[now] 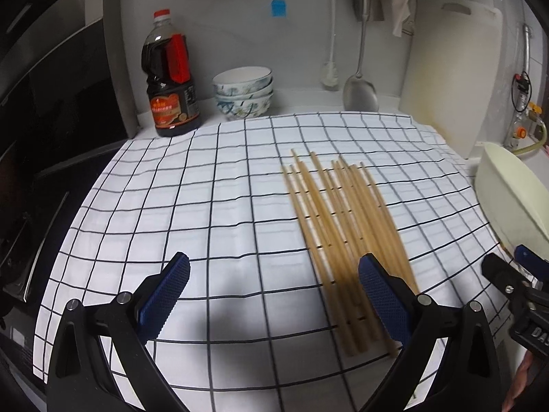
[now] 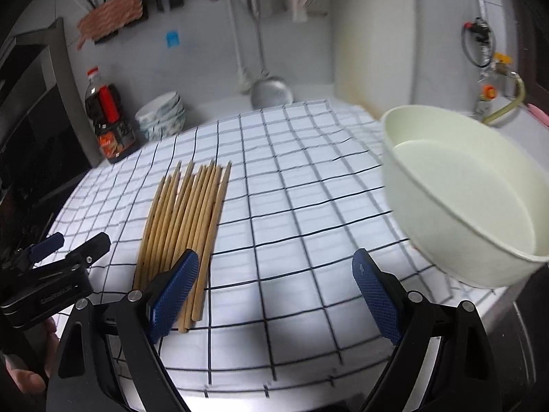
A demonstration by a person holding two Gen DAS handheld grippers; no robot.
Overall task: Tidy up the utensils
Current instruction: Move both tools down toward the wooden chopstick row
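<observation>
Several wooden chopsticks lie side by side on a white cloth with a black grid. My left gripper is open just above the cloth, its right finger over the near ends of the chopsticks. My right gripper is open too, its left finger over the same near ends. A pale cream tub stands at the cloth's right edge. Each gripper shows at the side of the other's view: the right gripper and the left gripper.
A dark sauce bottle and stacked patterned bowls stand at the back left. A metal spatula and a brush hang on the wall. A white cutting board leans at the back right. A dark stove lies left.
</observation>
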